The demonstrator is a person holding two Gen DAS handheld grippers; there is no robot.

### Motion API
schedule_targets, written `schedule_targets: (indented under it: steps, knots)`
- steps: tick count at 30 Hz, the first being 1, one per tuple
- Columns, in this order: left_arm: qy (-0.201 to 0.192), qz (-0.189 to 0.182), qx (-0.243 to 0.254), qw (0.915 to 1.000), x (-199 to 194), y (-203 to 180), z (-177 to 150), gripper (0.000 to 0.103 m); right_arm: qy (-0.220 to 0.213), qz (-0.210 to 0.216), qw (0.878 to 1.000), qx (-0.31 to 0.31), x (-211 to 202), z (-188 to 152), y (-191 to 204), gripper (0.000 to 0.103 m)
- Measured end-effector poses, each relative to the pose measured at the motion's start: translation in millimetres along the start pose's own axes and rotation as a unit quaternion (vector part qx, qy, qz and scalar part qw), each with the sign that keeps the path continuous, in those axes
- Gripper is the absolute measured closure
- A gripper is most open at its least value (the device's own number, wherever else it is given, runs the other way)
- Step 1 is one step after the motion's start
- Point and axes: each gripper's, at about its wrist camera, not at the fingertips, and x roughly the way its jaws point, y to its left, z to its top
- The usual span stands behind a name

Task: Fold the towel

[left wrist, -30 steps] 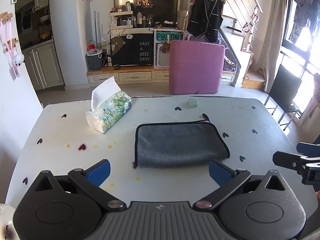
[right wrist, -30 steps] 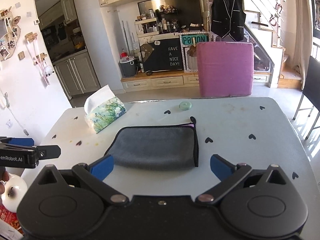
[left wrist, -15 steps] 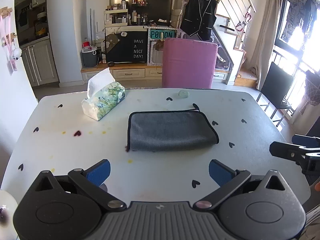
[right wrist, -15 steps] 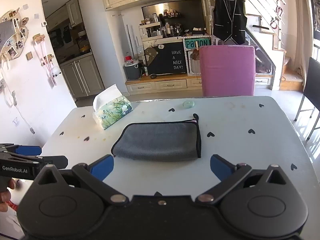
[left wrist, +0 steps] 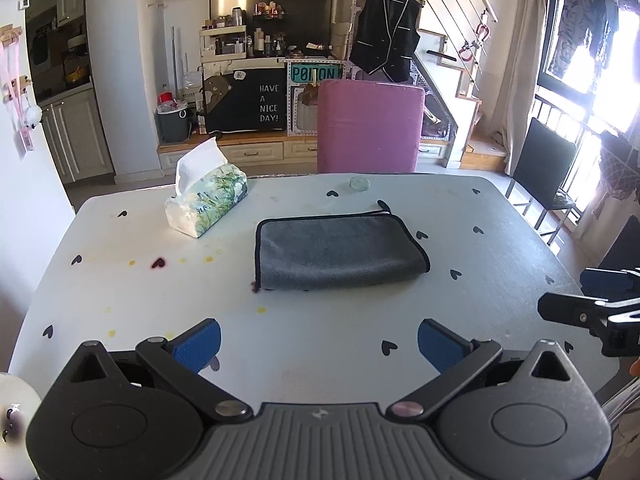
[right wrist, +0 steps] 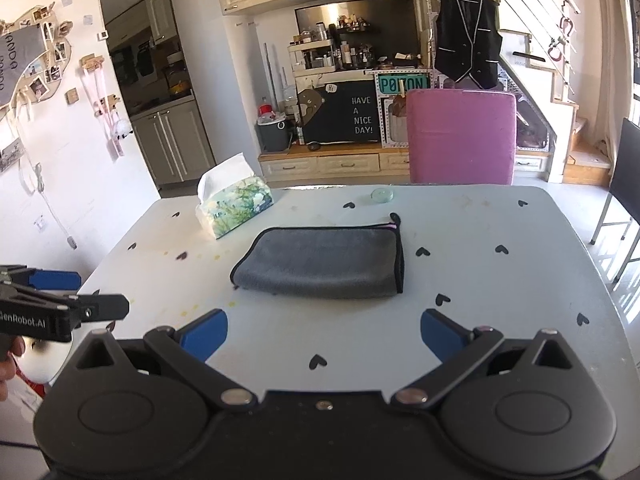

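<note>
A grey towel (left wrist: pixel 338 252) with black trim lies folded flat in the middle of the white table (left wrist: pixel 120 288); it also shows in the right wrist view (right wrist: pixel 324 266). My left gripper (left wrist: pixel 319 343) is open and empty, held above the table's near edge, well short of the towel. My right gripper (right wrist: pixel 324 338) is open and empty, also back from the towel. Each gripper shows from the side in the other's view: the right one (left wrist: pixel 600 300) and the left one (right wrist: pixel 60 300).
A tissue box (left wrist: pixel 206 200) stands left of the towel. A small round lid (left wrist: pixel 359 183) lies near the far edge. A pink chair (left wrist: pixel 370 126) stands behind the table and a dark chair (left wrist: pixel 548 172) at the right. A white round object (left wrist: pixel 14 420) sits at the near left.
Both grippers have pulled back and up from the towel, so it looks smaller and farther away. The towel has not moved. Both stay open.
</note>
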Motion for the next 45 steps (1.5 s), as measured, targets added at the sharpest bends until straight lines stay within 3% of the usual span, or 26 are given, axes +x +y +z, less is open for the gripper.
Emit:
schedule_targets:
  steps: [45]
  knots:
    - [0.009,-0.019,0.003,0.9998,-17.3,13.2,-29.6,0.0,0.023,0.027,0.999,-0.018,-10.8,-21.9,11.1,0.0]
